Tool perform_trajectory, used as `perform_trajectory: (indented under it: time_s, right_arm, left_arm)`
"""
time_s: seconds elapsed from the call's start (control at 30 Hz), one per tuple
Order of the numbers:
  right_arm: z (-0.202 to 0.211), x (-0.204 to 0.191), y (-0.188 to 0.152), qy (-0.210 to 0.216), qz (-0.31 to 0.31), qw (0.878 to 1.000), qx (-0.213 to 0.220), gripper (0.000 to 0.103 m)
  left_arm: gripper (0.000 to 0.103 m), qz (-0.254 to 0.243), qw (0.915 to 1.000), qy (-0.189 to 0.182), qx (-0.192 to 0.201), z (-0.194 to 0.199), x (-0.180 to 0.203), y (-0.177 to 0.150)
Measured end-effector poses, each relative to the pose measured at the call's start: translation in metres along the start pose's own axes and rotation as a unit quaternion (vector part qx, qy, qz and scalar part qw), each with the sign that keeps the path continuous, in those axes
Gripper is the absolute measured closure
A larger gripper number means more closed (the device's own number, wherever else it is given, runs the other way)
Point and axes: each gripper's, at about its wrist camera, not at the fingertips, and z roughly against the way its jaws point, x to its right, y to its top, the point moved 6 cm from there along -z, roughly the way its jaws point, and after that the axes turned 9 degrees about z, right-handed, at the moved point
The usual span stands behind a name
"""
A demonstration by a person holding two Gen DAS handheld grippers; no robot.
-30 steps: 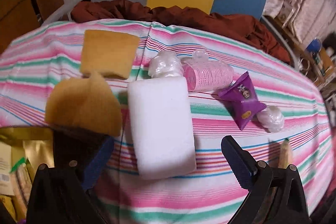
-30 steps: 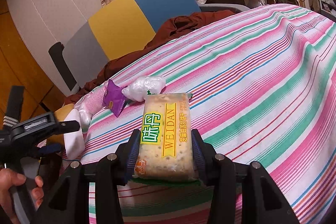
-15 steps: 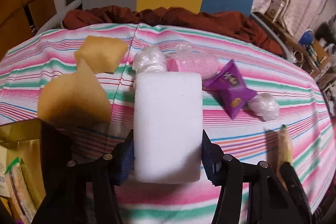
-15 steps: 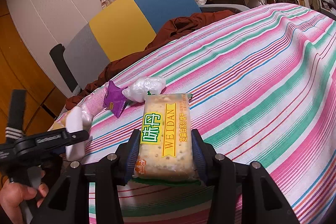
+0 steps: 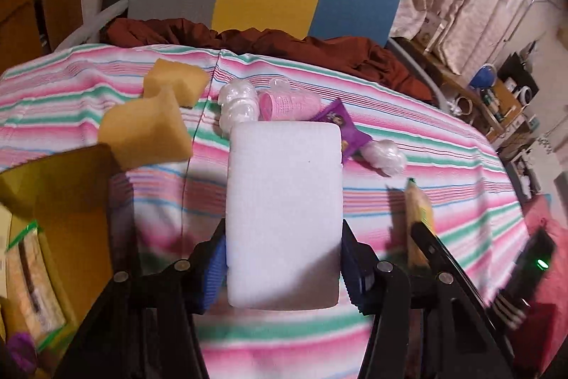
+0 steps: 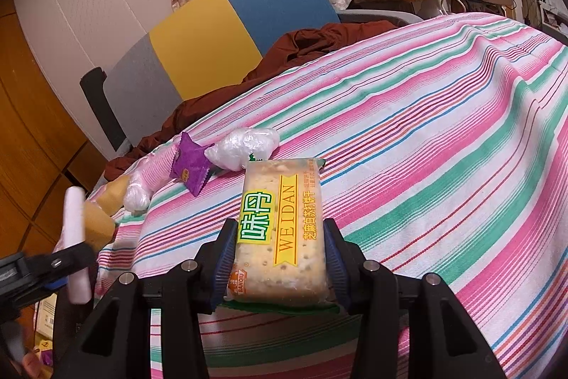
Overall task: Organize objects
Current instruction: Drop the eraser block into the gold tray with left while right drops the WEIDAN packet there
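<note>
Both pads of the left claw [image 5: 284, 269] clamp the white sponge [image 5: 284, 201].

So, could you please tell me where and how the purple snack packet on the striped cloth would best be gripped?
Probably across the purple snack packet at its narrow middle, between the two crimped ends, coming down from above. It lies flat on the striped cloth, and a white plastic bundle crowds one end while a pink roll sits by the other, so its sides are likely the freer approach.

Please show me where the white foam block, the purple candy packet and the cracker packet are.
white foam block [image 5: 284, 212], left wrist view, front face.
purple candy packet [image 6: 188, 167], right wrist view, wrapper middle.
cracker packet [image 6: 280, 226], right wrist view, label.
</note>
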Motion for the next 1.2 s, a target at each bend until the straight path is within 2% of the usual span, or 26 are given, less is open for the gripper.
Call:
perform_trajectory:
  time_s: [0.23,0.37,0.57,0.7,0.87,1.07,1.2]
  right_arm:
    - [0.002,-0.006,0.001,-0.011,0.019,1.0,0.004,0.055]
    - [0.006,-0.013,0.002,-0.019,0.042,0.999,0.013,0.055]
    - [0.012,-0.031,0.0,-0.023,0.087,0.996,0.018,0.055]
    - [0.02,-0.044,-0.003,-0.022,0.117,0.993,0.025,0.055]
    - [0.03,-0.062,-0.007,-0.015,0.144,0.989,0.021,0.055]
    - [0.065,-0.111,-0.011,0.055,0.147,0.987,0.03,0.055]
    - [0.092,-0.16,-0.009,0.114,0.159,0.98,0.037,0.055]
  left_arm:
    - [0.046,0.013,0.9988,-0.039,0.026,0.05,-0.014,-0.015]
    - [0.046,0.023,0.9979,-0.042,0.044,0.073,-0.034,-0.016]
    - [0.046,0.049,0.996,-0.034,0.066,0.099,-0.075,-0.014]
    - [0.046,0.072,0.9943,-0.013,0.078,0.111,-0.112,-0.011]
    - [0.046,0.104,0.9918,0.007,0.074,0.115,-0.157,-0.006]
    - [0.046,0.119,0.9908,0.03,0.056,0.109,-0.198,0.0]
    - [0.046,0.125,0.9909,0.038,0.032,0.097,-0.215,0.005]
